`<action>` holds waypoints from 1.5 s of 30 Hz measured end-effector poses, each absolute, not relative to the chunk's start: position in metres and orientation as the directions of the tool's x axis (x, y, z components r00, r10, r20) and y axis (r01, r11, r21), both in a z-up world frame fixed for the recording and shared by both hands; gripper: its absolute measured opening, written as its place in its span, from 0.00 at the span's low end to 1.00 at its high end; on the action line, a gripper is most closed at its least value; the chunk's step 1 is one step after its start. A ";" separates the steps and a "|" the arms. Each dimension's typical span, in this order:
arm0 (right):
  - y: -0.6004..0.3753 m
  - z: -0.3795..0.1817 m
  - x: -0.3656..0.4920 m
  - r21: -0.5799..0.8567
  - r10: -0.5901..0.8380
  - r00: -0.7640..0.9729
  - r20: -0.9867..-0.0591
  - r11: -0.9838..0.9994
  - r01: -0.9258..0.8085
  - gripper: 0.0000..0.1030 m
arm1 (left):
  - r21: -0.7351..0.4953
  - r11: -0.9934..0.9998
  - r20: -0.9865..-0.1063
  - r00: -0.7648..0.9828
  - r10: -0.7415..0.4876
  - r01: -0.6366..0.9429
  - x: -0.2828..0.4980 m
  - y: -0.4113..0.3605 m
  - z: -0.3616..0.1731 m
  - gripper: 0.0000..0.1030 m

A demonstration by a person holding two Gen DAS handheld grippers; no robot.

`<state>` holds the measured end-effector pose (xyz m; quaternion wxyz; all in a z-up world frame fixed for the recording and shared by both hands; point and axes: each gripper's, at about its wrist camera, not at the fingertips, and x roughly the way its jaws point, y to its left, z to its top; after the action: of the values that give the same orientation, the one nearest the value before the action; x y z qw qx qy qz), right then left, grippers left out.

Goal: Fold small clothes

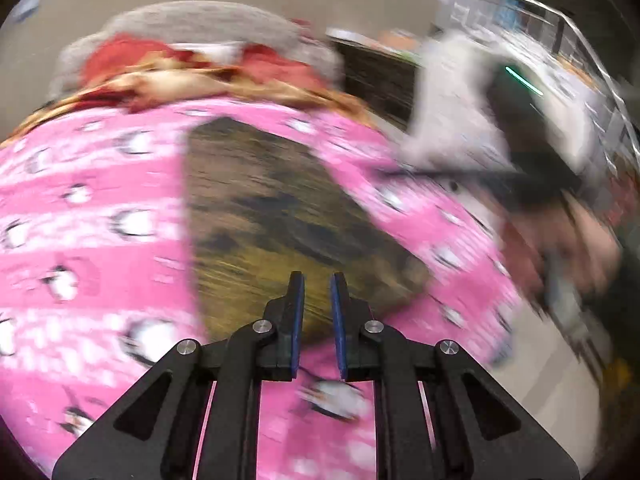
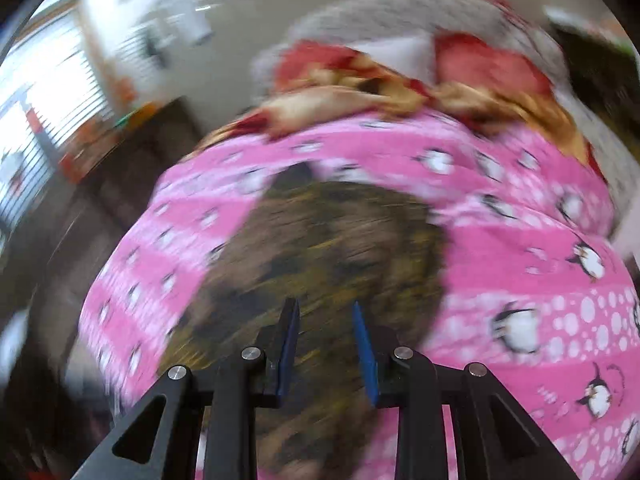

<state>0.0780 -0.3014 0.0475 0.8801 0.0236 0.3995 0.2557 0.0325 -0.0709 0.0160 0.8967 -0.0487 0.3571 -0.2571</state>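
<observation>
Lying flat on the pink blanket (image 1: 100, 184), the brown garment (image 1: 260, 216) runs lengthwise away; both grippers' fingers (image 1: 297, 312) (image 2: 362, 336) parted, empty.

Your light is even and bright, with daylight from the blinds (image 2: 48, 92) far left in the right wrist view. Heavy motion blur smears both views; only the gripper fingers (image 1: 296, 320) stay sharp. Fisheye bends and darkens the edges.

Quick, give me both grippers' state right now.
Left gripper: open, narrow gap, holding nothing, over the brown garment.
Right gripper: open, empty, above the same garment.
</observation>
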 end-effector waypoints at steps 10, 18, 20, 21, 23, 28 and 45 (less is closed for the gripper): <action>-0.304 -0.039 0.051 0.323 0.443 0.481 -0.757 0.893 -0.313 0.26 | -0.380 0.869 -0.728 0.477 -0.493 0.318 0.067 -0.074 -0.032 0.08; -0.300 0.034 0.099 0.299 0.345 0.640 -0.687 0.936 -0.183 0.29 | -0.366 0.889 -0.610 0.650 -0.453 0.276 0.163 -0.093 0.044 0.08; -0.289 0.043 0.128 0.272 0.243 0.679 -0.693 0.960 -0.067 0.29 | -0.353 0.904 -0.623 0.659 -0.421 0.243 0.194 -0.100 0.044 0.08; -0.282 0.044 0.140 0.269 0.219 0.693 -0.687 0.962 -0.037 0.29 | -0.342 0.914 -0.632 0.666 -0.396 0.218 0.206 -0.105 0.041 0.08; -0.271 0.041 0.163 0.227 0.142 0.712 -0.688 0.974 0.025 0.29 | -0.341 0.919 -0.659 0.647 -0.385 0.200 0.231 -0.115 0.030 0.08; -0.266 -0.017 0.224 0.212 0.161 0.611 -0.775 0.977 0.013 0.29 | -0.351 0.928 -0.735 0.576 -0.357 0.126 0.262 -0.115 -0.025 0.09; -0.316 0.004 0.184 0.357 0.357 0.670 -0.651 0.923 -0.145 0.37 | -0.469 0.864 -0.700 0.518 -0.491 0.186 0.240 -0.073 0.012 0.22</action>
<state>0.1844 -0.3156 0.0044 0.9032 0.1389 0.3816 0.1387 0.2398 -0.0734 0.0117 0.8544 -0.1702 0.4493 -0.1981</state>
